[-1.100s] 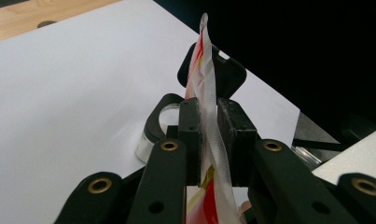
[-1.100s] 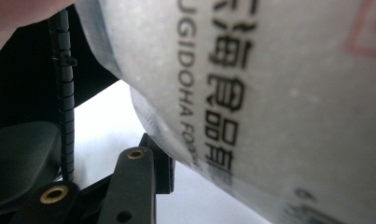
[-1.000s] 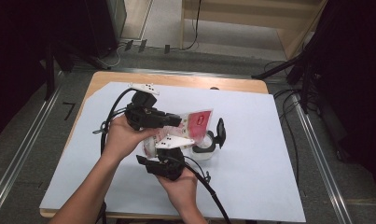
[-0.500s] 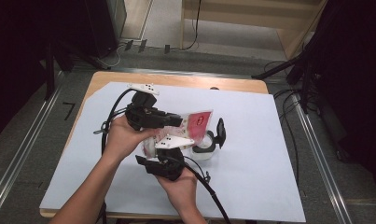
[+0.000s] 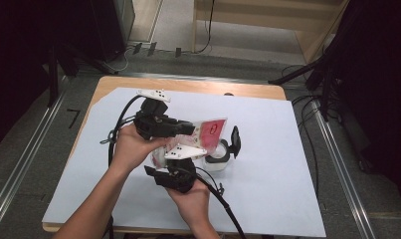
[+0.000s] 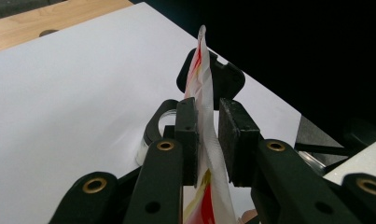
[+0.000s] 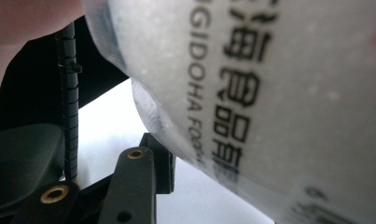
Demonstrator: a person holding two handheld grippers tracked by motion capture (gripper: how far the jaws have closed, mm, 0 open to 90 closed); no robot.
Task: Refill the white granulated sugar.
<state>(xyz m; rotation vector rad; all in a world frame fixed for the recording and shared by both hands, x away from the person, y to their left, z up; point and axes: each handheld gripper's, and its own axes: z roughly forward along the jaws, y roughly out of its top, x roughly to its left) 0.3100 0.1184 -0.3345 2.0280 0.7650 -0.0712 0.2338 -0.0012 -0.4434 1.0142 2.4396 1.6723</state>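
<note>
The left hand-held gripper [image 6: 208, 140] is pinching a red-and-white pouch [image 6: 200, 79] edge-on between its two black pads, holding it upright above the bench [image 5: 267, 199]. In the high view this left hand-held gripper [image 5: 190, 128] is sitting at the middle of the bench, pointing right, with the pouch [image 5: 211, 130] standing out from its tip. The right hand-held gripper [image 5: 185, 162] is lying just nearer, under the pouch's lower part; in its own view the pouch's translucent printed side [image 7: 269, 93] is pressing against one jaw, but I cannot tell whether the jaws are clamping it. A clear jar [image 5: 217, 160] with a black flip lid [image 5: 235, 142] is standing just to the right of both.
</note>
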